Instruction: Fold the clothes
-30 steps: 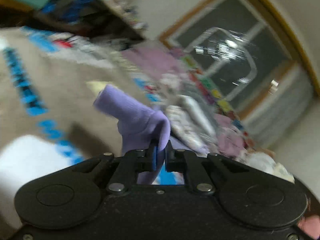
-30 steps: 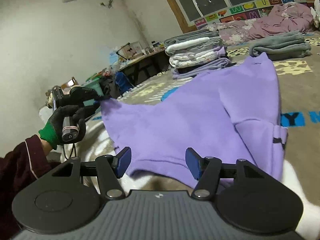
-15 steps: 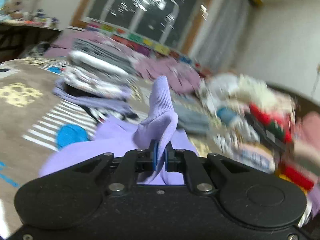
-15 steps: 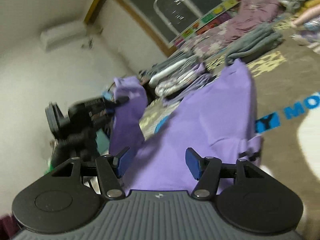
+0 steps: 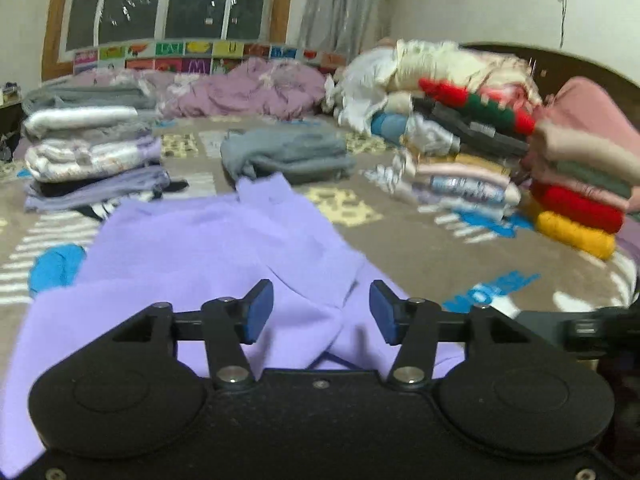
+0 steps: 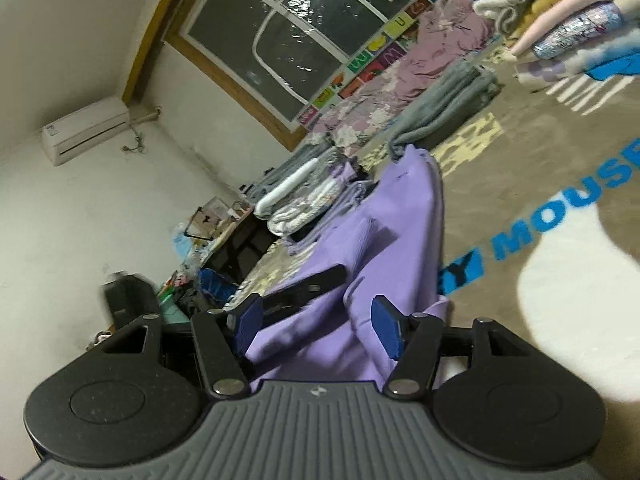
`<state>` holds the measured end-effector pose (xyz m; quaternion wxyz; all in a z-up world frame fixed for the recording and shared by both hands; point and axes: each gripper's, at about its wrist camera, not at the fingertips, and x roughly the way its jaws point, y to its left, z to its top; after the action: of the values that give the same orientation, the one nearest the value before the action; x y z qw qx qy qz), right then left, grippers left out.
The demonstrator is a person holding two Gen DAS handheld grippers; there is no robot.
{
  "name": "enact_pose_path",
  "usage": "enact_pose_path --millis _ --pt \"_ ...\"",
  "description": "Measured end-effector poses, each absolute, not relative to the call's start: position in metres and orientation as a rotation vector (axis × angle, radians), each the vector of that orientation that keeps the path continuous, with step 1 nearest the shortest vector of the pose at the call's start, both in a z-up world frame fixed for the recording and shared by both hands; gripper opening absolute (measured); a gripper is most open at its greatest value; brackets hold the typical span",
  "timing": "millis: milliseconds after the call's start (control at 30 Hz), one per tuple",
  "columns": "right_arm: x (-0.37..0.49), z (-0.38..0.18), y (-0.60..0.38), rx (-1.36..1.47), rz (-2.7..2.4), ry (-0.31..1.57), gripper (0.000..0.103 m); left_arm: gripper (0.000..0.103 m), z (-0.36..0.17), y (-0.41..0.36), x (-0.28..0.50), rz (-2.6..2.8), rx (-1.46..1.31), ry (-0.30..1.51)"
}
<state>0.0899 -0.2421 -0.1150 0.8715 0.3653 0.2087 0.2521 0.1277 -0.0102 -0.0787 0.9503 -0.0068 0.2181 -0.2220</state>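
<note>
The purple garment (image 5: 208,248) lies spread on the brown patterned blanket (image 5: 420,248), directly ahead of both my grippers. One layer is laid over the body of it, and a narrow end points toward the far grey folded item (image 5: 286,152).

My left gripper (image 5: 321,310) hovers just above the near edge of the garment. Its jaws have just been opening; the blue pads (image 5: 256,314) stand apart and press on nothing, with purple cloth visible below the gap between them. Status: released.

My right gripper (image 6: 316,322) is rolled to one side, so its view of the room is tilted. Its jaws stand apart, unclamped; purple cloth shows through the gap, but the pads are clear of it. The black body of the left gripper appears in this view over the garment, at the left pad.

To the left of the garment sits a stack of folded clothes (image 5: 92,152). To the right is a taller, mixed-colour pile of clothes (image 5: 500,140). A dark window (image 5: 168,0) is on the far wall.
</note>
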Motion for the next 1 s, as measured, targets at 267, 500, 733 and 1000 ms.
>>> enact_pose_path --millis 267,500,733,1000 --pt "0.130 -0.099 -0.222 0.777 0.498 0.532 0.061 0.066 -0.058 0.079 0.093 -0.310 -0.124 0.372" --pt "0.183 -0.099 -0.198 0.831 0.411 0.682 0.061 0.069 -0.056 0.139 0.074 -0.180 -0.234 0.364" --pt "0.200 -0.103 -0.188 0.826 0.354 0.729 0.061 0.070 -0.060 0.169 0.070 -0.144 -0.312 0.412" --pt "0.214 -0.108 -0.181 0.818 0.310 0.713 0.054 0.071 -0.072 0.182 0.078 -0.161 -0.338 0.511"
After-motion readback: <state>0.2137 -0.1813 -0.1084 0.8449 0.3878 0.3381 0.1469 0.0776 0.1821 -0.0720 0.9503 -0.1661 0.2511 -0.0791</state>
